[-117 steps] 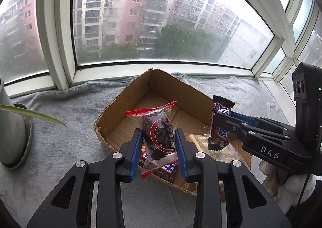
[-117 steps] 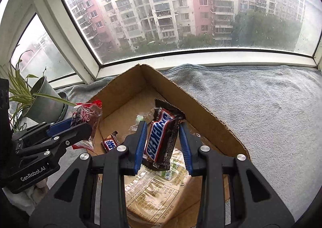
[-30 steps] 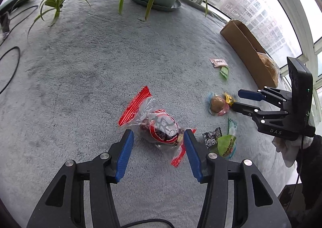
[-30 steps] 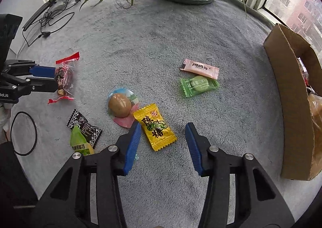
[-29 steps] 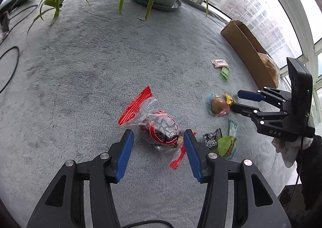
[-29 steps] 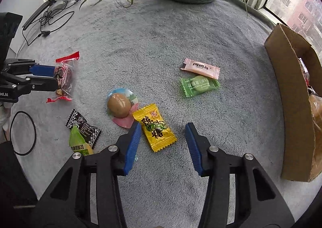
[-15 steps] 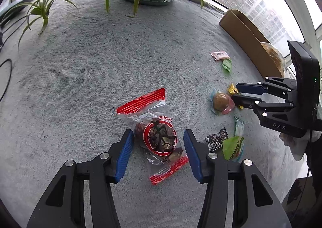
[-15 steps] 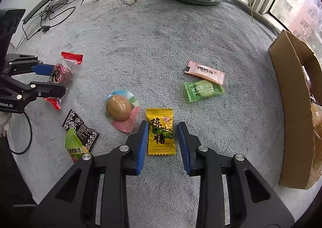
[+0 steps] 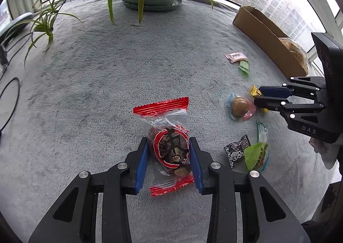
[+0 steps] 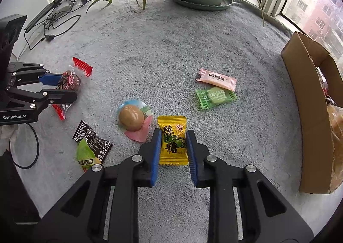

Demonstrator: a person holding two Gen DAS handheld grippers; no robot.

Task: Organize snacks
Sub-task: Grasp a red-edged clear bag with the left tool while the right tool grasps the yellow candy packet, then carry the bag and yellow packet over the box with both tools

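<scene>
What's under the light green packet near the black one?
The green packet lies across one end of the black packet, covering that corner. Grey blanket shows around both; whatever else sits beneath is hidden.

Left tool (image 9: pixel 169 155) closed on red-ended packet (image 9: pixel 169 142); right tool (image 10: pixel 173 148) on yellow candy (image 10: pixel 172 140).

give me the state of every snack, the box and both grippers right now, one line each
left gripper: jaws just closed, shut on the red-ended clear packet
right gripper: shut on the yellow candy
egg pack: sealed, lying loose on the blanket
pink wrapper: sealed, flat
green wrapper: sealed, flat beside the pink one
black packet: flat, green pouch overlapping it
cardboard box: open, goods inside
</scene>
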